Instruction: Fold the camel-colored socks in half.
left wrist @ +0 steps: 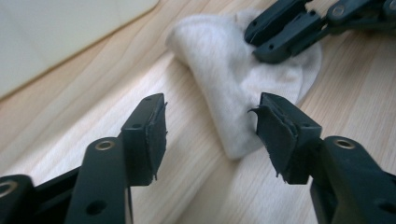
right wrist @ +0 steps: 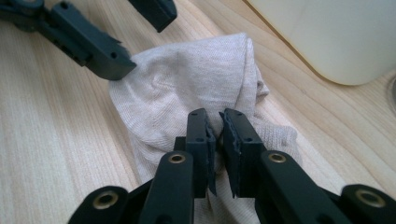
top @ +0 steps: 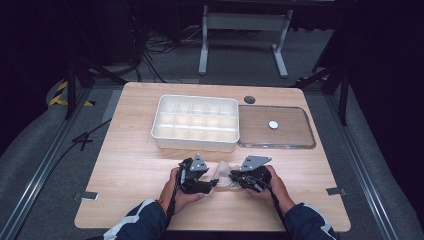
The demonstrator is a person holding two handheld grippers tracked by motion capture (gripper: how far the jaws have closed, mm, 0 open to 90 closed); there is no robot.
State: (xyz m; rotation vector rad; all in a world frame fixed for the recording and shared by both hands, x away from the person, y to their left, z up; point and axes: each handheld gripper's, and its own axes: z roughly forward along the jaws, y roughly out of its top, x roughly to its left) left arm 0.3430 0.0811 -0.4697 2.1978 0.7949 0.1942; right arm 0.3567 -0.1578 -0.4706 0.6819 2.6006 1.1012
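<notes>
Light falls from above onto the pale wooden desk (top: 140, 165), leaving the surrounding room nearly black. The high view is soft and grainy. In both gripper views the near black jaws are blurred, and the white plastic divided tray (top: 196, 122) glows overexposed.

Left gripper (left wrist: 210, 130) over the wooden table (left wrist: 84, 93), its two black jaws spread wide apart with worn, frayed pads. Between and just beyond the jaws lies a pale, soft cloth (left wrist: 233, 88), folded into a ridge; its near end lies close to the right-hand jaw, contact not discernible. Beyond the cloth, the right gripper (left wrist: 259, 39) reaches in, its jaws close together at the cloth's far part. A light-coloured container (left wrist: 56, 32) lies beyond the left-hand jaw
</notes>
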